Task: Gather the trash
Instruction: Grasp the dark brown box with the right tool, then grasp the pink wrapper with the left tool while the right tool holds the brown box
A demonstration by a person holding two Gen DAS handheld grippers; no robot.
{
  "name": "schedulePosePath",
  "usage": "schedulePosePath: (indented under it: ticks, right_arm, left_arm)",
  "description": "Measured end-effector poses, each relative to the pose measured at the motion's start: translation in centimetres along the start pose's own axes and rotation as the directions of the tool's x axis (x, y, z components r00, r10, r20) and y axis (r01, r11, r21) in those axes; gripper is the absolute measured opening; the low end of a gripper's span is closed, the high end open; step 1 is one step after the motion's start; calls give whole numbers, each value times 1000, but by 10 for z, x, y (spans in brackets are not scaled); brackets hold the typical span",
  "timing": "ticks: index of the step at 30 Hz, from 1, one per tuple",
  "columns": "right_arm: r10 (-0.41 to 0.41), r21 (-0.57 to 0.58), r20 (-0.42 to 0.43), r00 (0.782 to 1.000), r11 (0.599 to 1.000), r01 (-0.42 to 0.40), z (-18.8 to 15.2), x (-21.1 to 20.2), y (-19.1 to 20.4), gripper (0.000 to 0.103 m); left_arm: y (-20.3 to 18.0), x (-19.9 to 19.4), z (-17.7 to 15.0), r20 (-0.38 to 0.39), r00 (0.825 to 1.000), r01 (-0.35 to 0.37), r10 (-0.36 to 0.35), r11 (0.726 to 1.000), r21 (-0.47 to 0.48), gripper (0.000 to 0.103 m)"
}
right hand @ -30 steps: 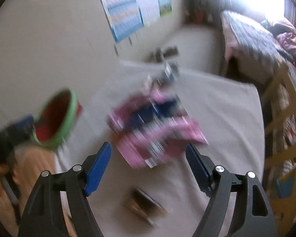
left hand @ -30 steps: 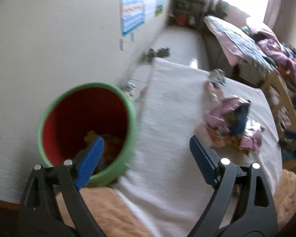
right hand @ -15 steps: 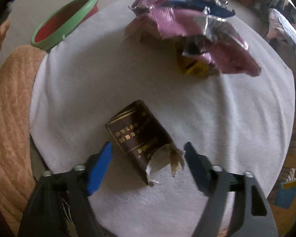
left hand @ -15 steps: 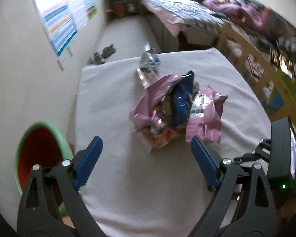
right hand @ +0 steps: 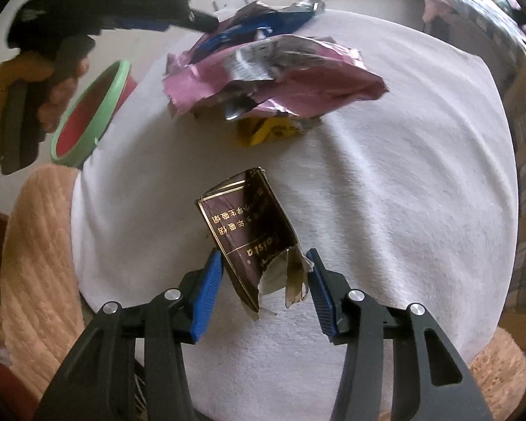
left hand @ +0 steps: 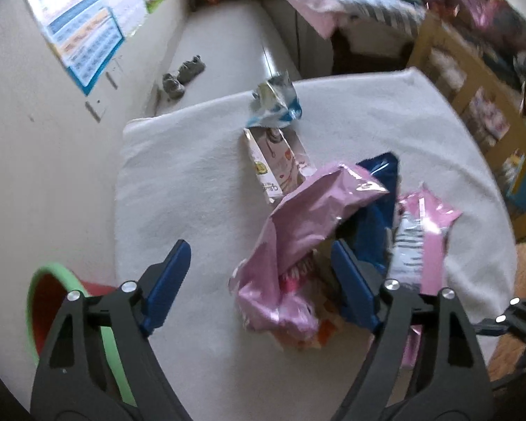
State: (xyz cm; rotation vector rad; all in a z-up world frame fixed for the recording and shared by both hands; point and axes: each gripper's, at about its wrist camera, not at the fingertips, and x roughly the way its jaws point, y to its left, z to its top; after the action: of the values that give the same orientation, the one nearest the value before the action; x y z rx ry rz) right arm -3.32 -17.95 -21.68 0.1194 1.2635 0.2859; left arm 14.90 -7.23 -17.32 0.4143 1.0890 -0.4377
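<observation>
A: While the round table under its white cloth [right hand: 385,175] carries the whole litter, which step is in hand?

B: I judge it a double pick-up. The right gripper [right hand: 263,273] straddles the dark brown torn-open cardboard packet with gold lettering [right hand: 249,231], at six o'clock on the table. Its jaws have just been closing; the packet's torn end sits between the blue pads, which look to be touching or nearly so, though I see no firm squeeze yet.

A: And the left gripper [left hand: 259,273]?

B: Its jaws have also just been closing but stand wide, set over the crumpled pink foil snack bag [left hand: 298,242] in the heap at the table's middle. One pad is beside the bag, the other well clear; nothing is held.

A: What does the next move call for?

B: Probably finishing both pinches, then carrying the pieces to the bin.

A: The bin?

B: The green-rimmed red plastic bucket [right hand: 87,115] stands off the table's edge at about ten o'clock in the right wrist view. Its contents I cannot tell.

A: Smaller scraps?

B: A white printed drink carton [left hand: 273,165] and a blue-and-white wrapper [left hand: 277,101] lie towards twelve o'clock.
</observation>
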Motion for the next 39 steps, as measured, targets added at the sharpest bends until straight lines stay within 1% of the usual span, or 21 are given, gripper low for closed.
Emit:
schedulePosePath:
  ticks: [3, 4, 5, 6, 7, 9, 11, 14, 17, 20, 22, 25, 29, 31, 35, 37, 39]
  right_arm:
    - [9, 15, 3, 1000, 1000, -9, -1, 0, -1, 47]
    - [9, 17, 4, 1000, 1000, -10, -1, 0, 1, 47]
    - [11, 19, 8, 1000, 1000, -11, -2, -1, 0, 47]
    - [12, 20, 11, 1000, 1000, -12, -1, -1, 1, 47]
    - [13, 20, 14, 1000, 1000, -13, -2, -2, -1, 47]
    - [16, 19, 17, 1000, 1000, -16, -3, -4, -2, 47]
    - [16, 17, 17, 1000, 1000, -17, -4, -8, -5, 47]
    - [17, 14, 24, 1000, 1000, -18, -4, -10, -6, 47]
    - [18, 17, 32, 999, 1000, -18, -3, -11, -5, 47]
    - [10, 23, 38, 999, 1000, -11, -3, -13, -6, 47]
    - [-2, 30, 42, 999, 1000, 0, -2, -14, -6, 47]
    - [-11, 39, 44, 999, 999, 9, -1, -13, -7, 47]
    - [-14, 48, 47, 999, 999, 12, 1, -13, -7, 47]
    - [-21, 50, 54, 998, 999, 18, 1, -15, -8, 47]
    - [-52, 60, 83, 995, 997, 47, 3, -20, -8, 47]
    - [-63, 71, 96, 993, 996, 56, 3, -22, -10, 47]
    - [-72, 77, 95, 993, 995, 65, 3, -22, -12, 47]
  left_arm:
    - [-3, 18, 4, -59, 998, 9, -8, 1000, 12, 74]
    - [-4, 22, 4, -71, 997, 13, -12, 1000, 9, 69]
    - [-4, 24, 4, -78, 997, 16, -16, 1000, 4, 65]
    - [-3, 26, 2, -88, 996, 23, -24, 1000, -7, 54]
    - [-3, 28, 1, -97, 995, 34, -35, 999, -20, 47]
    - [-1, 27, -4, -96, 994, 48, -52, 998, -45, 46]
    - [3, 22, -9, -87, 994, 66, -71, 996, -68, 43]
    - [12, 13, -19, -76, 993, 83, -93, 989, -124, 42]
    - [26, -4, -32, -39, 994, 96, -107, 974, -204, 41]
    - [36, -20, -43, -2, 995, 99, -103, 960, -263, 41]
    - [41, -34, -52, 23, 996, 85, -82, 952, -295, 41]
    - [42, -49, -63, 43, 998, 58, -47, 950, -307, 41]
    - [45, -59, -77, 45, 999, 37, -24, 945, -324, 41]
    - [47, -58, -85, 30, 999, 42, -34, 938, -343, 41]
    - [45, -52, -99, 0, 999, 34, -37, 933, -358, 41]
    - [43, -48, -106, -10, 999, 46, -53, 928, -371, 41]
    - [40, -43, -113, -27, 998, 48, -62, 929, -368, 41]
